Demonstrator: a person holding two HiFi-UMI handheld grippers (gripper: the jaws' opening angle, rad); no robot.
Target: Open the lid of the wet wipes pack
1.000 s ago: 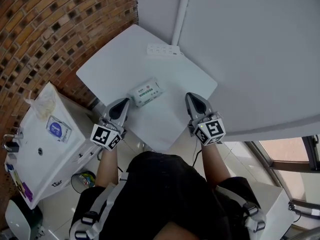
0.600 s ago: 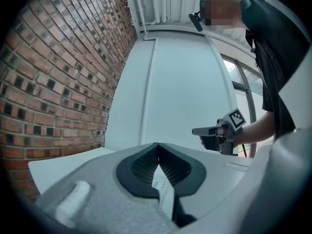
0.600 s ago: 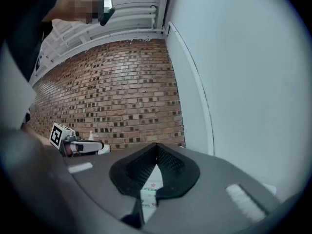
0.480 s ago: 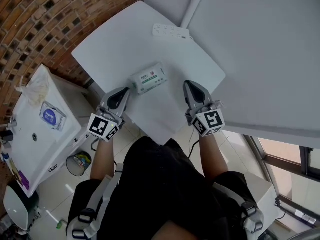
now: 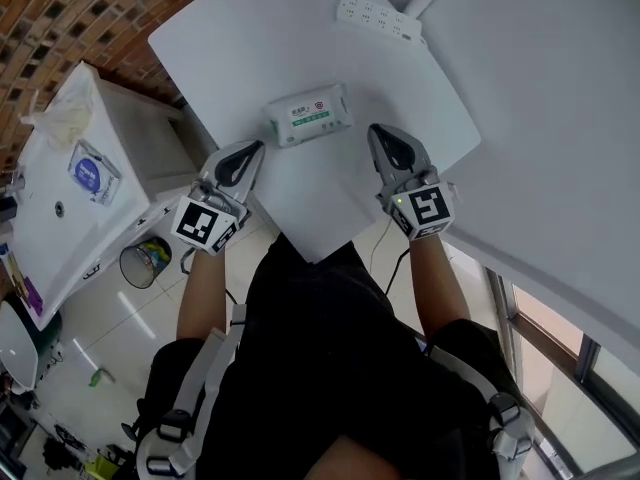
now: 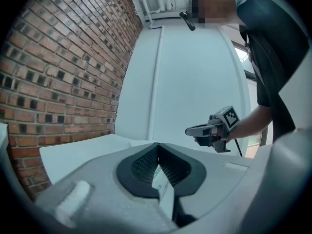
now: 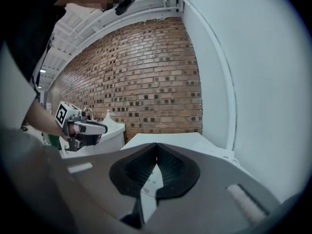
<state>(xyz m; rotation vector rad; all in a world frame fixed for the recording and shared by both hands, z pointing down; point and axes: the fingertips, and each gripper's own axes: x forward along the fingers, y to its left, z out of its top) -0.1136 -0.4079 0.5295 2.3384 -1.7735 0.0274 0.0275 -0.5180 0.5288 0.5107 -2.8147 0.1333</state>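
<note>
Power strip (image 5: pixel 380 16) beyond wipes pack (image 5: pixel 308 115)

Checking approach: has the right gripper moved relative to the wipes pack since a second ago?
Yes. In the head view the right gripper has drawn closer to the right end of the wet wipes pack.

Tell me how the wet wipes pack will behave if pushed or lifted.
The wet wipes pack looks like a soft film pouch, so it would probably dent and sag rather than stay stiff. Lying flat and low on the smooth table, it should slide rather than roll or tip when pushed.
</note>
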